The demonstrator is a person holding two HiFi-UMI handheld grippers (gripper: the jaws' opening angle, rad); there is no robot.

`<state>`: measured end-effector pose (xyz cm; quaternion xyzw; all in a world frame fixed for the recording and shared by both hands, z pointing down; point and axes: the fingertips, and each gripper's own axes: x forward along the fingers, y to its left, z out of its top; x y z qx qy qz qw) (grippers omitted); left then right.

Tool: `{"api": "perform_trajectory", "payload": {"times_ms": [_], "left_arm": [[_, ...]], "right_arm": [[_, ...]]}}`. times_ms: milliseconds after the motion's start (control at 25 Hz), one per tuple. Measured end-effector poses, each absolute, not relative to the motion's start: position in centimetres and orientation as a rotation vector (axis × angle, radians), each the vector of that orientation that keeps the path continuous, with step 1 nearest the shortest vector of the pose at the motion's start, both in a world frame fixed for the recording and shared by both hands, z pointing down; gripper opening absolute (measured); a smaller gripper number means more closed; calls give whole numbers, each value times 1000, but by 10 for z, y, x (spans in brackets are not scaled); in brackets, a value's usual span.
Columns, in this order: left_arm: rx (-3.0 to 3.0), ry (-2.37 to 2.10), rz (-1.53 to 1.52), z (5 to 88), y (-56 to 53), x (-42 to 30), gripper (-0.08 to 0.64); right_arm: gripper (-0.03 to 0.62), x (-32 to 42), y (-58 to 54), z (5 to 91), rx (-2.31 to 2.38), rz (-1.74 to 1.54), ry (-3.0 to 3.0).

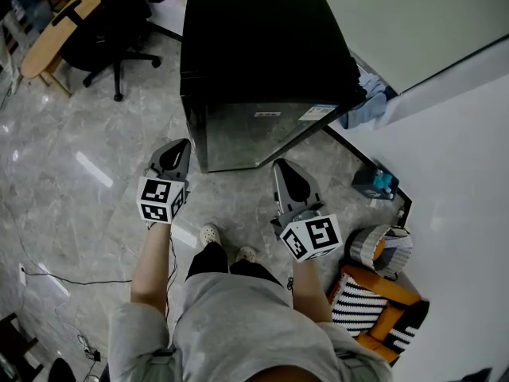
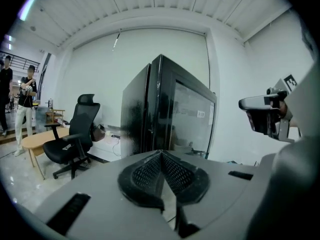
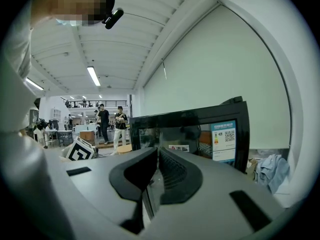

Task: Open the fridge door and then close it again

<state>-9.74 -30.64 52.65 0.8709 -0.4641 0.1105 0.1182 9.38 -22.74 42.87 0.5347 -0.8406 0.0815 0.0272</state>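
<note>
Against the white wall stands the black fridge, its glass door closed. Before that door, the left gripper and right gripper point at the fridge without touching it. Both have their jaws together with nothing between them. Beyond the fridge's left side stands an office chair.

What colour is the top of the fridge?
Glossy black; the box-shaped fridge shows its top best in the head view.
</note>
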Motion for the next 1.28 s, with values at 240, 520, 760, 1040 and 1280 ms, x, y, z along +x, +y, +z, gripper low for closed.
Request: {"api": "perform_trajectory", "payload": {"times_ms": [240,520,760,1040,1280], "left_arm": [[2583,-1377,232,492,-272,-97,14],[2636,-1412,154,454,-224,-91,14],[2679,-1473,90,420,-186,-84,14],[2677,-1549,26,391,-147,-81,14],[2665,-1593,-18,379,-116,-80,14]], "right_arm": [[26,89,-218,417,1618,231,-2642],[26,81,-193,400,1560,179,-2702],[26,85,-170,385,1530,140,-2739],[26,92,-142,371,1503,105,-2773],[26,96,-119,364,1478,83,-2798]]}}
